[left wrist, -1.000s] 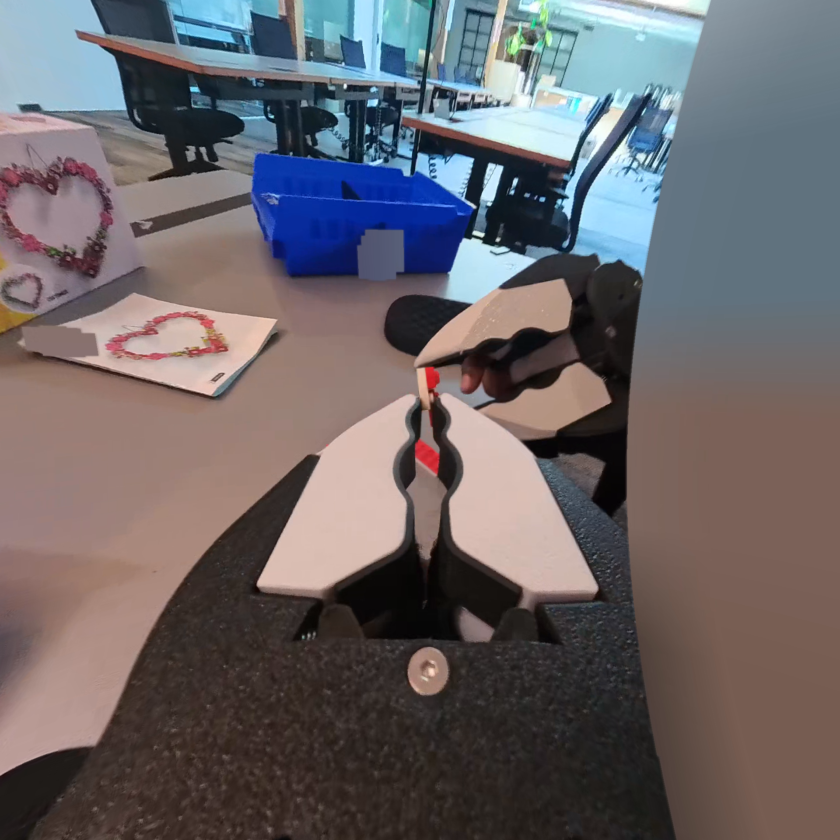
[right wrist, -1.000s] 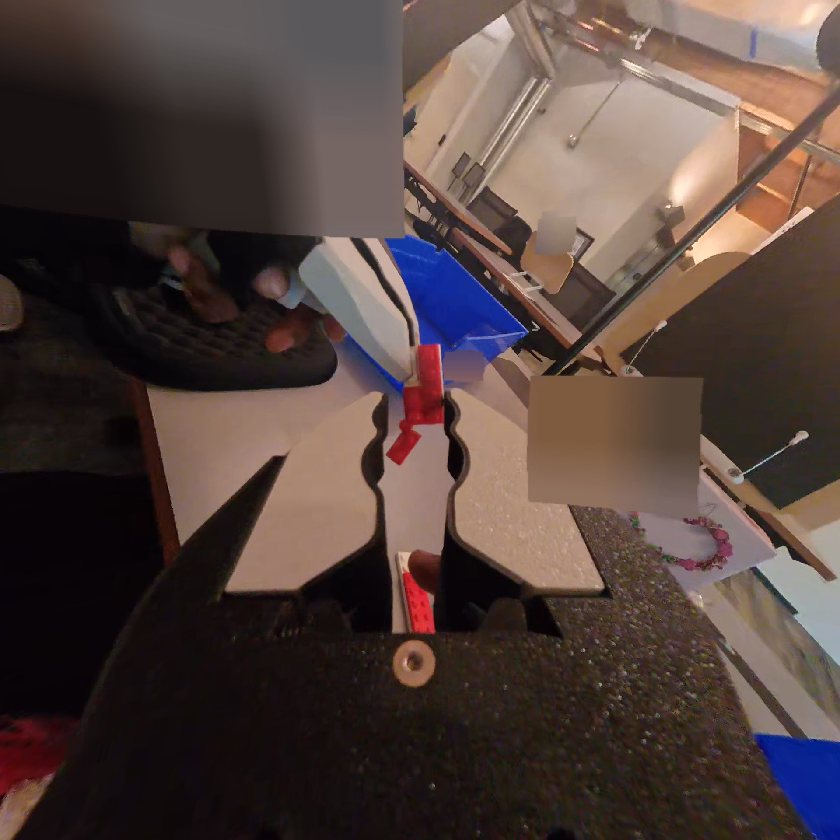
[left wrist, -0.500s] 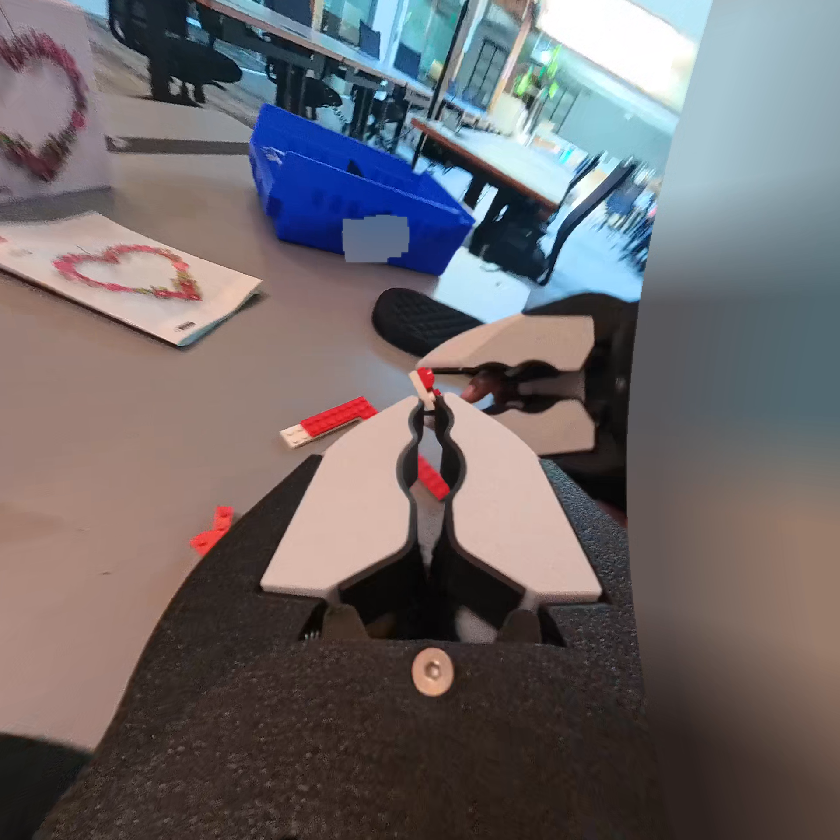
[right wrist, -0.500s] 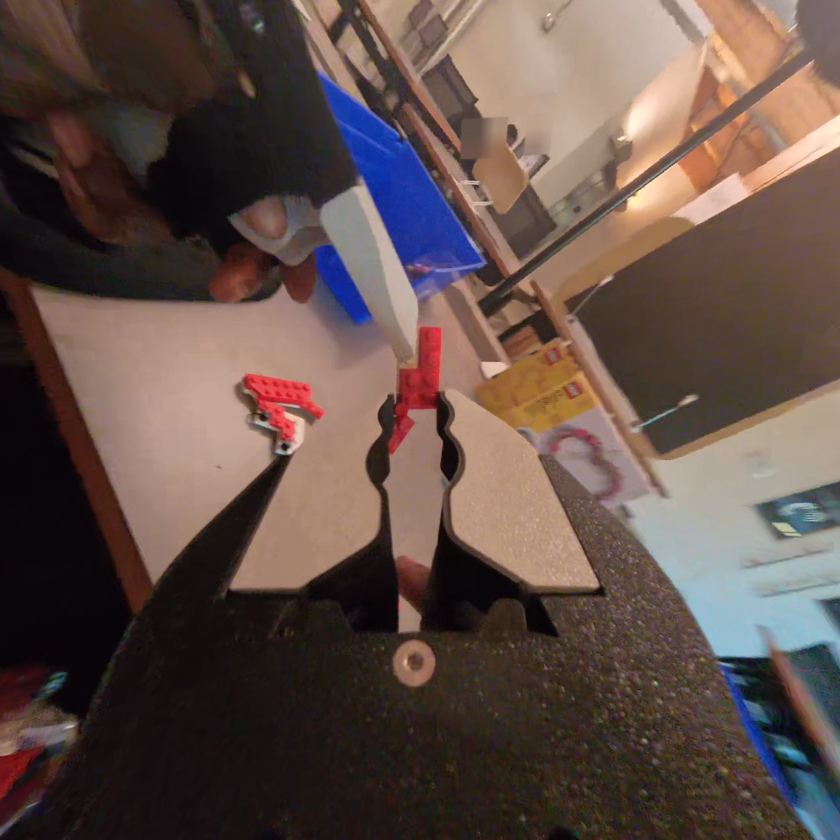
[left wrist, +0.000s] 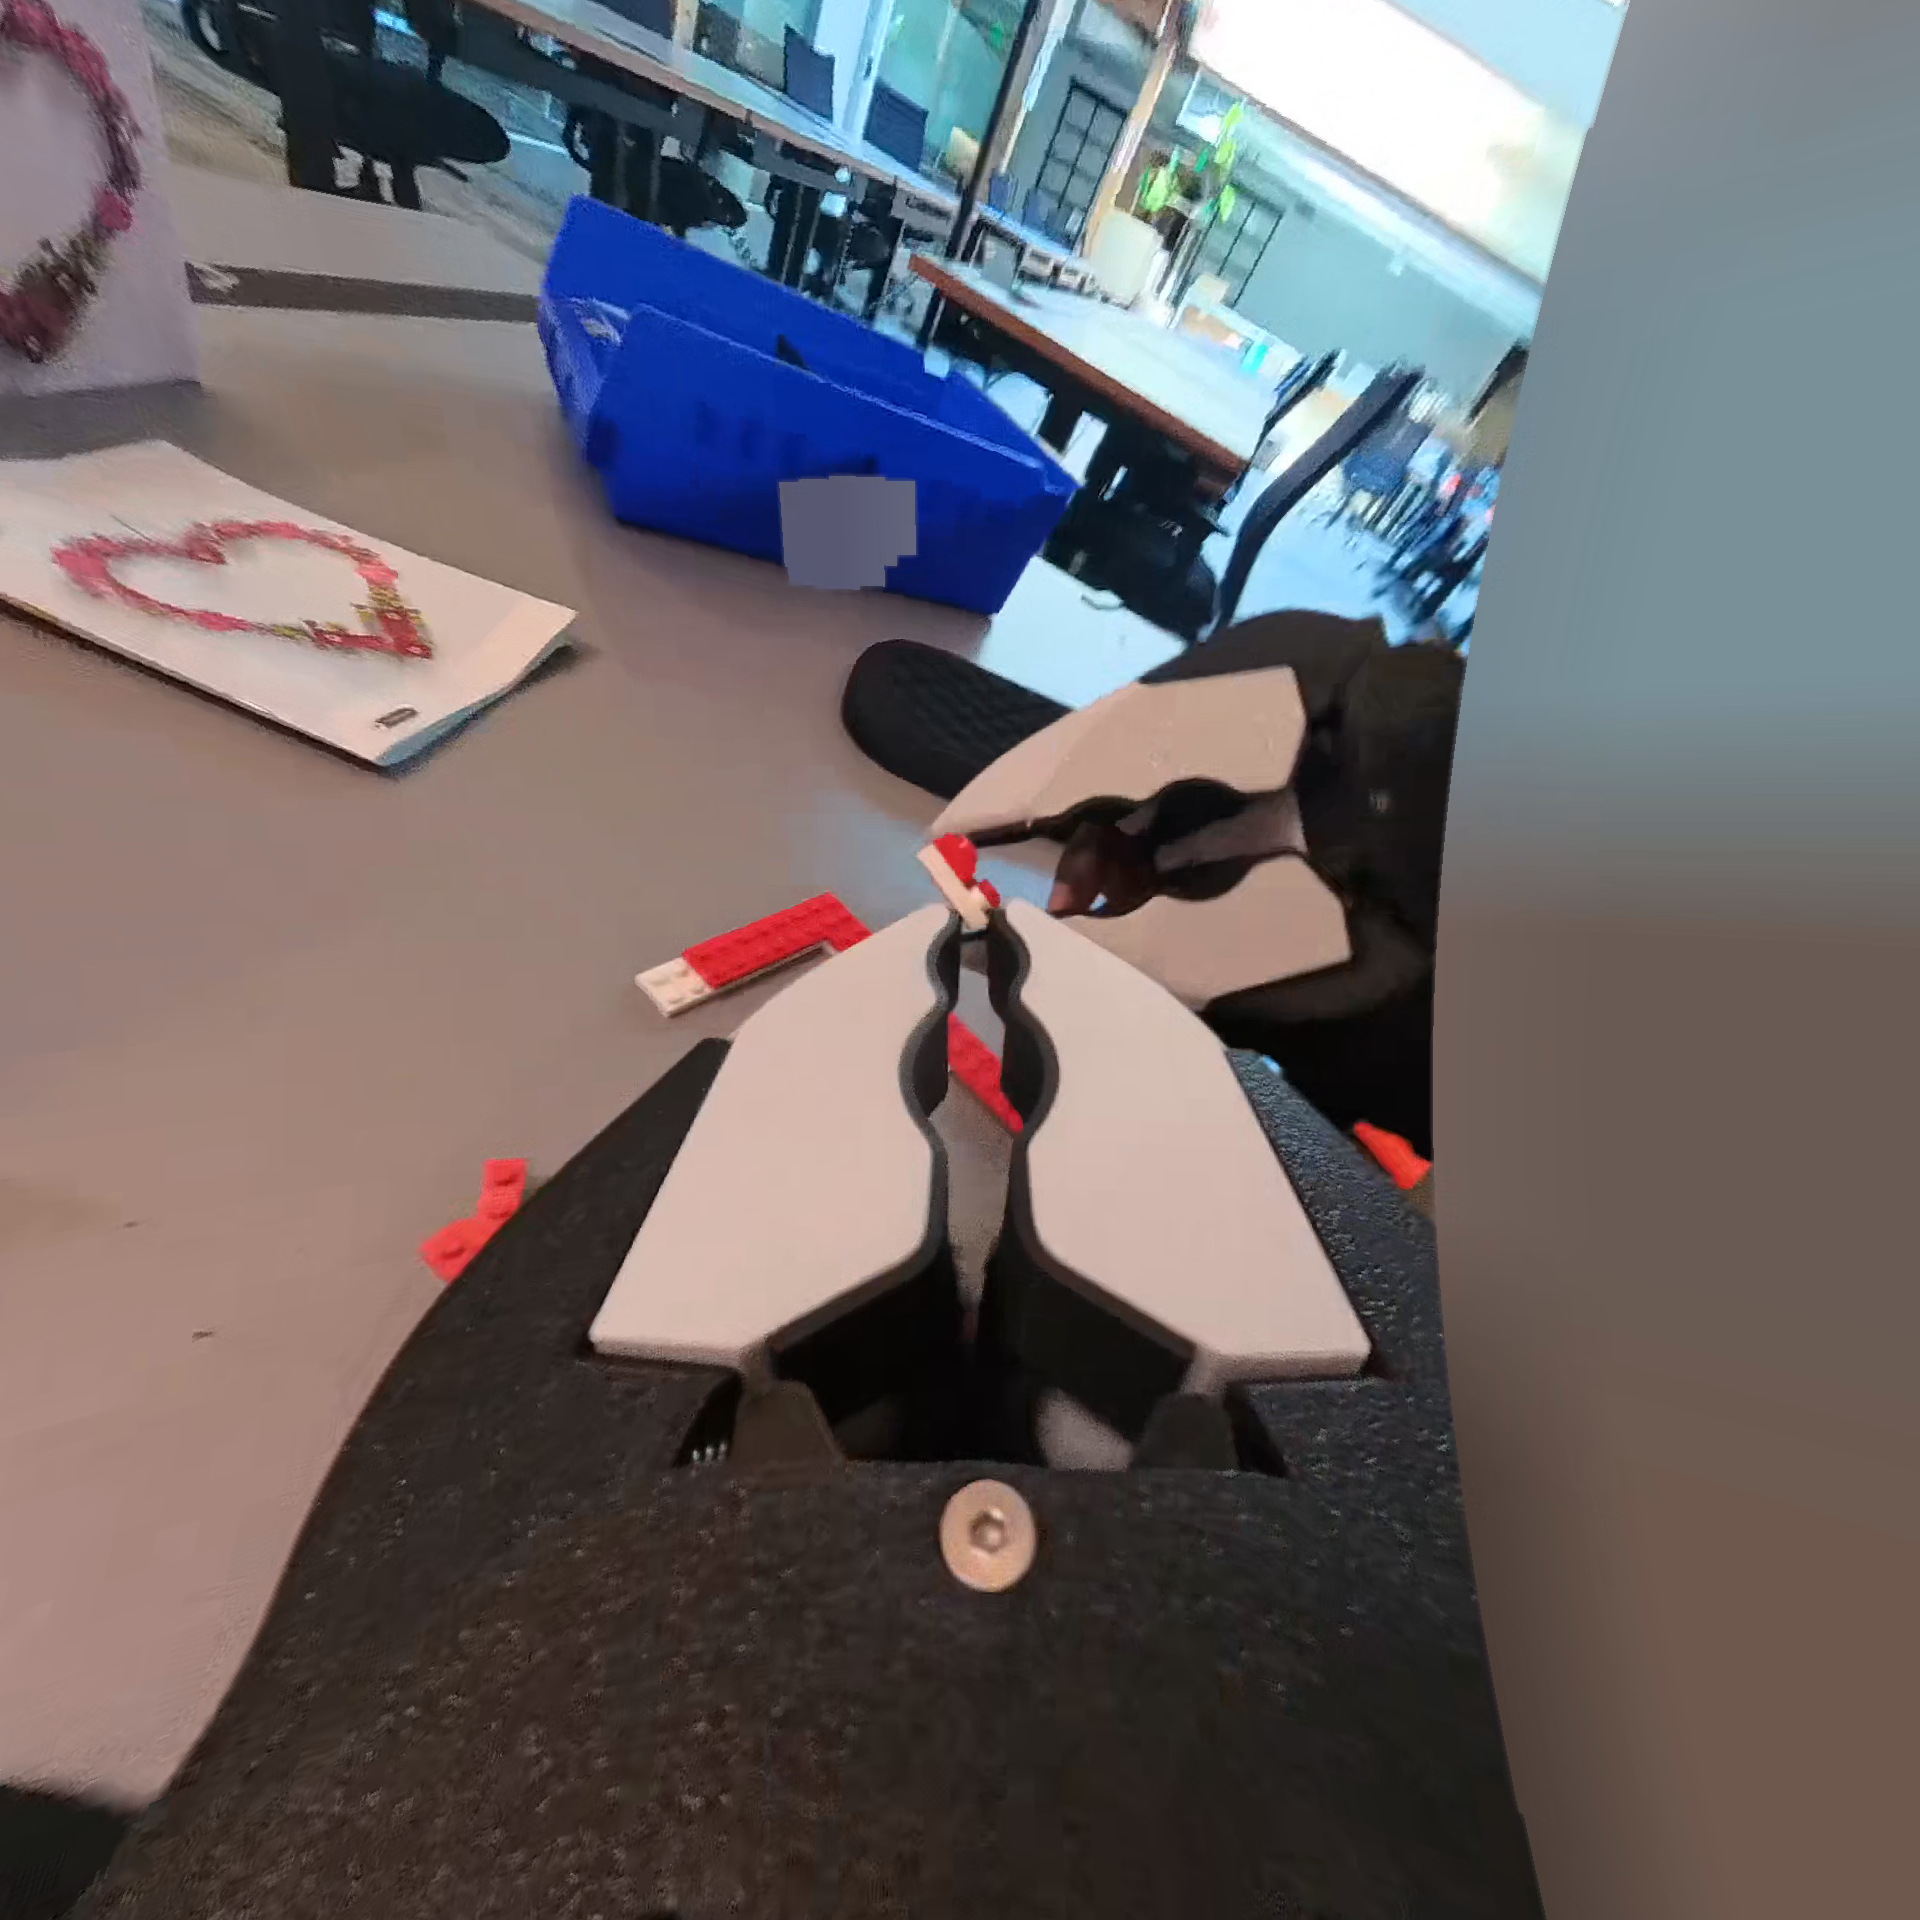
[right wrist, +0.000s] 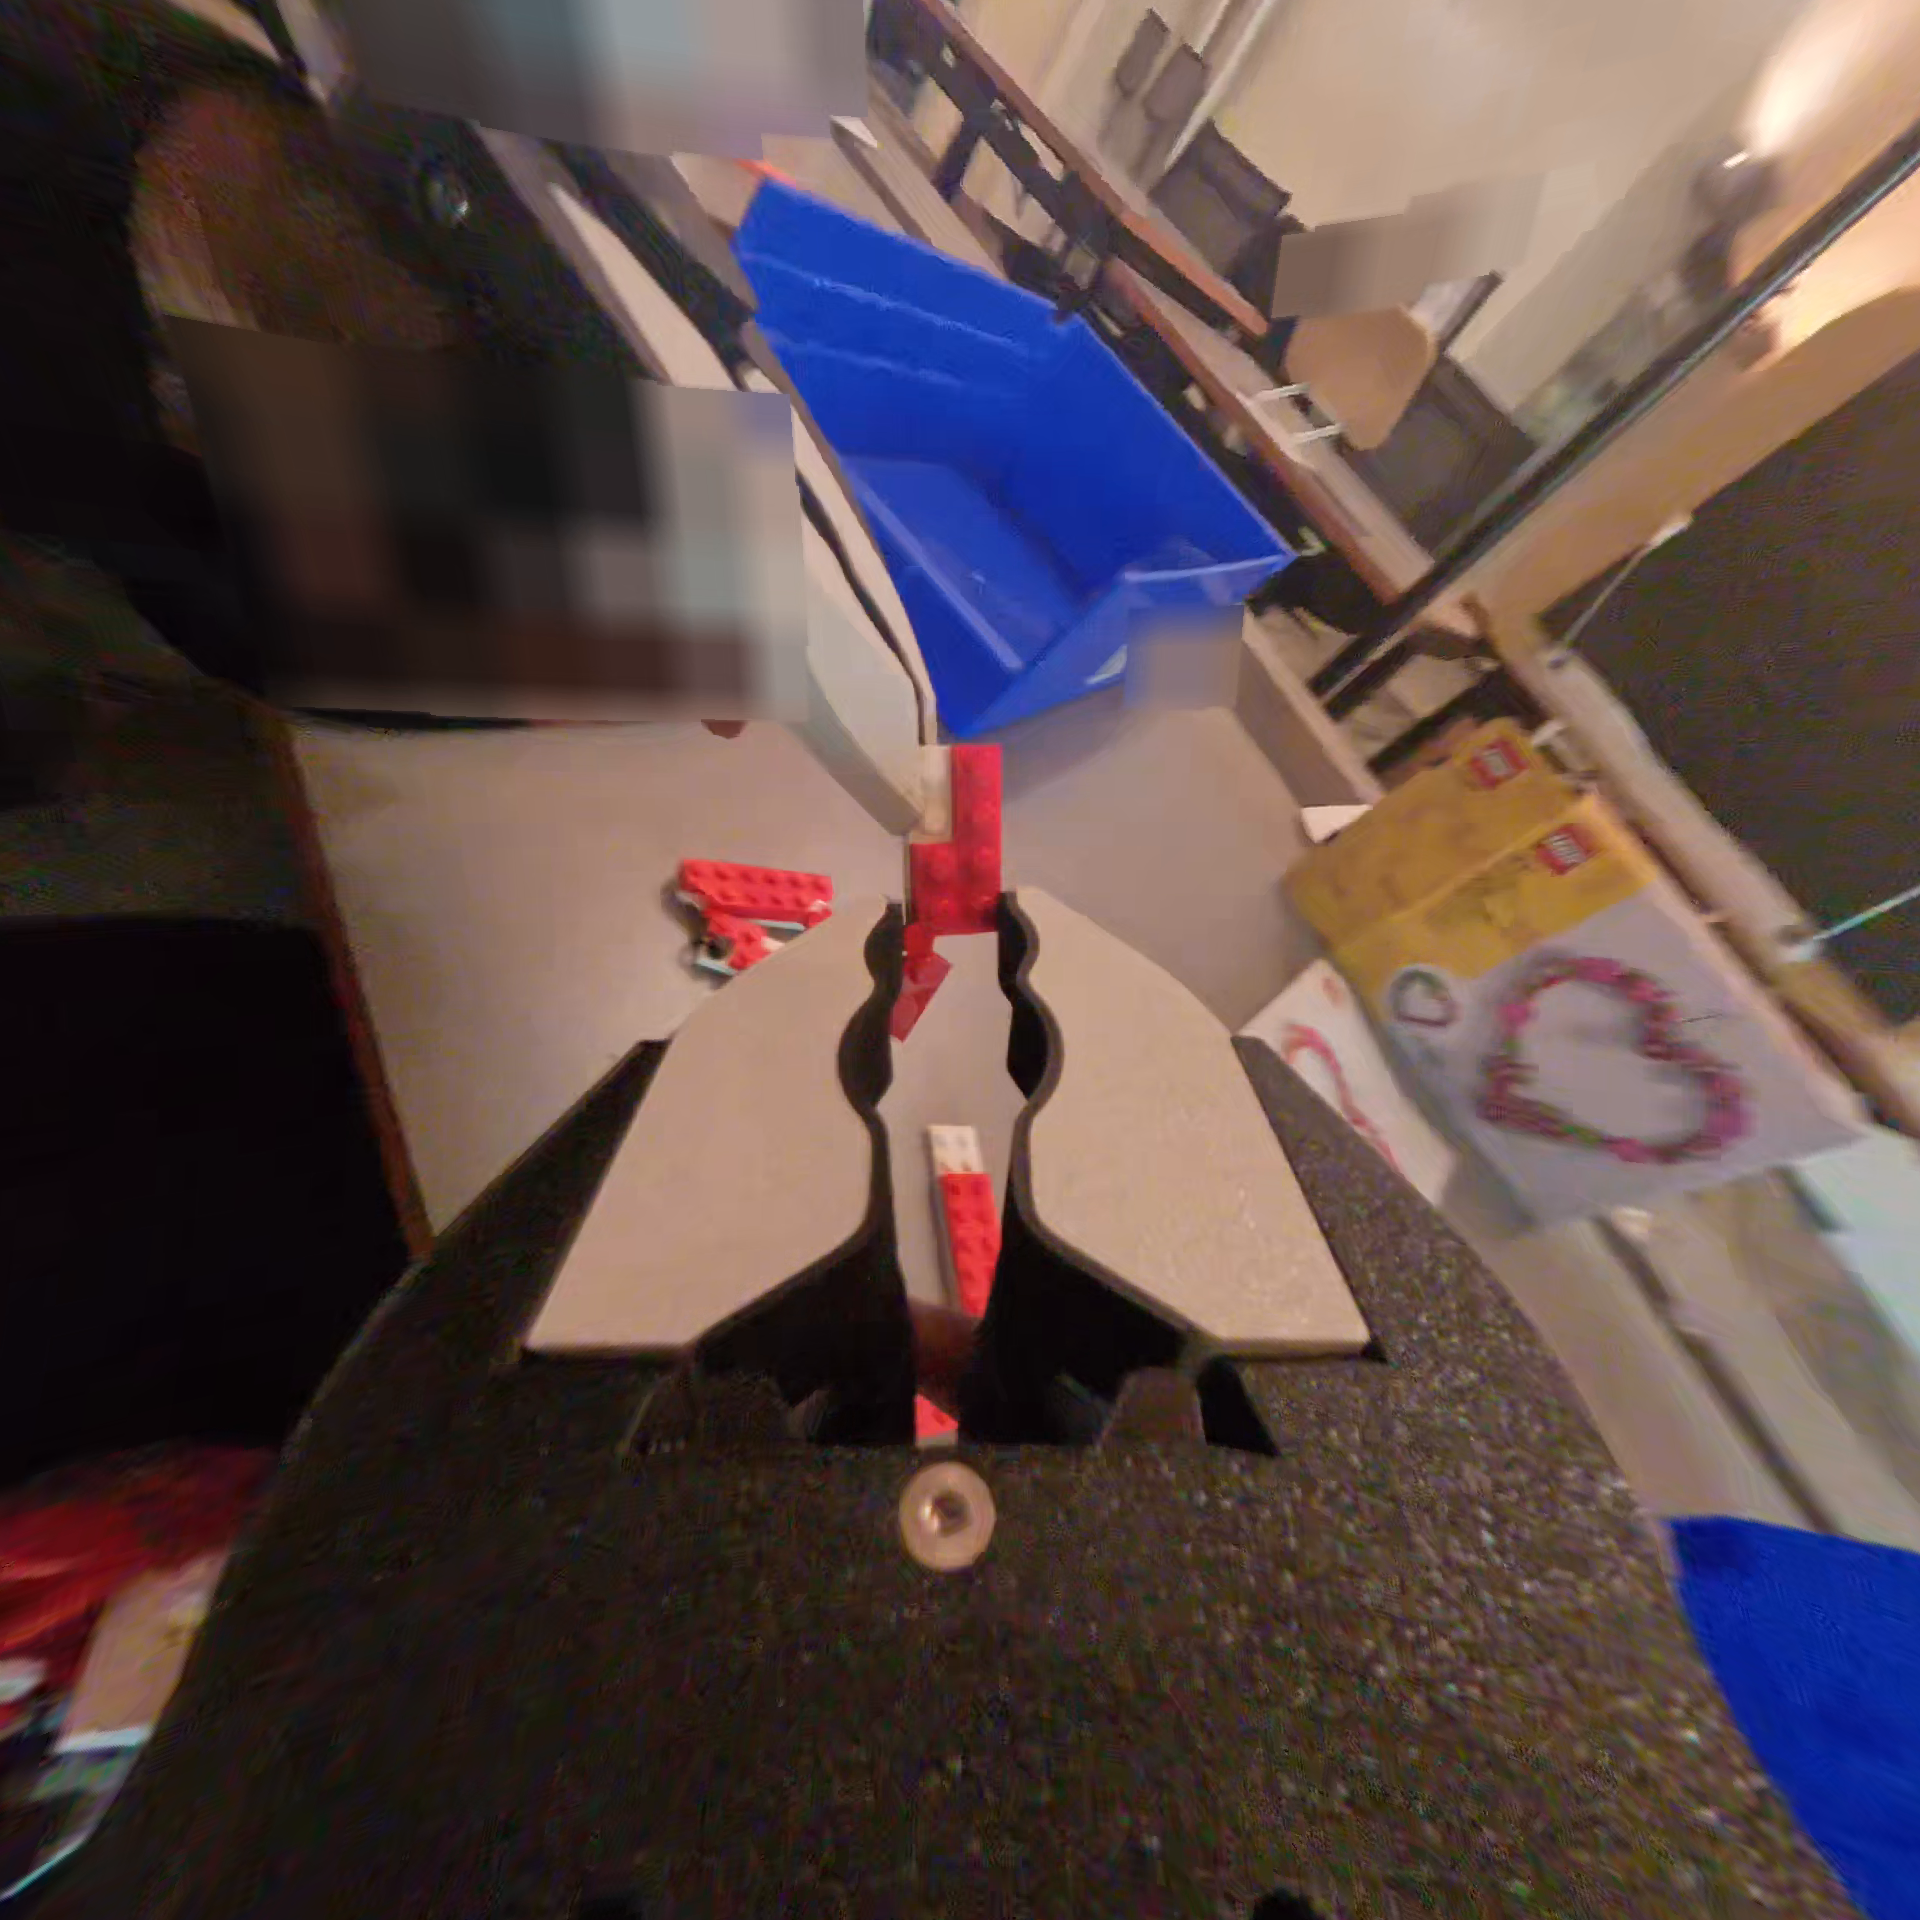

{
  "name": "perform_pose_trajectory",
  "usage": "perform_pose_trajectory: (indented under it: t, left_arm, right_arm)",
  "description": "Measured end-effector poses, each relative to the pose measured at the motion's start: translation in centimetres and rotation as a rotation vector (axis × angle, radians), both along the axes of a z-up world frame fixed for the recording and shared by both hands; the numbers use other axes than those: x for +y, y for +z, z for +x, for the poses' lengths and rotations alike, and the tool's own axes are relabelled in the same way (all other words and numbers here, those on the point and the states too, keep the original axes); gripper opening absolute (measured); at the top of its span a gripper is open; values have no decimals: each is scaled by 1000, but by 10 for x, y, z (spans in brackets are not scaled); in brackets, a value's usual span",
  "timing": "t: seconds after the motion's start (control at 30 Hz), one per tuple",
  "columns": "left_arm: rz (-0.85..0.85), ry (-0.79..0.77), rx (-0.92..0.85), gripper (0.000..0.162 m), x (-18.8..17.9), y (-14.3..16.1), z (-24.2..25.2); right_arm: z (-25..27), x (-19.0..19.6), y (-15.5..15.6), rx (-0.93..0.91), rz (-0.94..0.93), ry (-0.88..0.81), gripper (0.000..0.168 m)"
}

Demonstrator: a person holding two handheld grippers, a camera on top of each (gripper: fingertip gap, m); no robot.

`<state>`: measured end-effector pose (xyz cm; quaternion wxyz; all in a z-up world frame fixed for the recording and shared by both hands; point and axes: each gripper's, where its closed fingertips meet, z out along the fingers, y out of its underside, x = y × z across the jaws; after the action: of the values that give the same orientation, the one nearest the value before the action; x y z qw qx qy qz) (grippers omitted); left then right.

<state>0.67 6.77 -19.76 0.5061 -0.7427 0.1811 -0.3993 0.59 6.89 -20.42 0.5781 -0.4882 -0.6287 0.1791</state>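
Since a second ago I've tipped both grippers down, so loose plates now show on the table (left wrist: 312, 935). My right gripper (right wrist: 948, 914) is pinched on a studded red brick assembly (right wrist: 961, 852), long axis pointing away; my left gripper (left wrist: 971, 916), nearly closed, nips its white end. Blue bin (left wrist: 790, 457) beyond.

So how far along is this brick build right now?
Done: a few red plates are joined into one small red assembly. In hand: the left gripper and right gripper both pinch it above the table. Left: a red-and-white strip and small red pieces lie loose.
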Motion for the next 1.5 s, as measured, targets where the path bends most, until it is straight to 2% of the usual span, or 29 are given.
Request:
perform_pose_trajectory:
  t: [0.07,0.17,0.33,0.4,0.43,0.57,0.6,0.67,0.83,0.9,1.0,1.03,1.1,1.17,1.23,1.37,1.43,1.5]
  left_arm:
    - [-14,4,-53,4,1,2,-1]
    - [-19,13,-82,7,3,3,0]
    - [-93,4,-252,5,3,9,-1]
    - [-125,17,-308,4,4,11,-3]
    - [-151,14,-335,4,5,11,-3]
    - [-235,1,-436,4,4,12,0]
    - [-247,1,-438,5,4,11,0]
    - [-270,0,-453,4,3,9,1]
    - [-227,50,-300,6,4,-2,0]
    - [-179,72,-210,7,4,-3,-1]
    - [-88,156,-29,5,8,-9,-9]
    - [-77,128,-32,5,5,-7,-6]
    - [-107,99,-162,5,2,9,-7]
    - [-91,129,-105,5,5,6,-16]
    - [-128,110,-143,5,6,4,-17]
    - [-141,161,-90,5,14,-16,-28]
    - [-137,178,-61,5,17,-22,-35]
    - [-131,161,-82,5,17,-17,-35]
  right_arm:
    - [0,2,5,-35,162,-58,17]
    - [-1,1,7,-61,288,-77,17]
    - [0,-1,14,-21,325,-77,19]
    - [6,2,20,-19,419,-129,34]
    - [7,1,22,-23,482,-139,34]
    - [9,1,15,-139,772,-198,20]
    - [9,2,15,-141,819,-207,13]
    - [10,0,15,-121,850,-207,10]
    - [9,1,2,-173,717,-154,8]
    - [8,0,-3,-159,566,-115,8]
    - [6,-8,-3,-58,237,-11,6]
    - [5,-12,1,-6,109,29,5]
    - [8,-3,0,1,8,15,5]
    - [8,-2,-4,33,-125,51,6]
    - [9,1,-9,53,-239,68,6]
    - [10,-2,-11,74,-356,114,6]
    - [15,-26,-16,-9,-350,232,7]
    - [32,-58,-30,-161,-245,380,7]
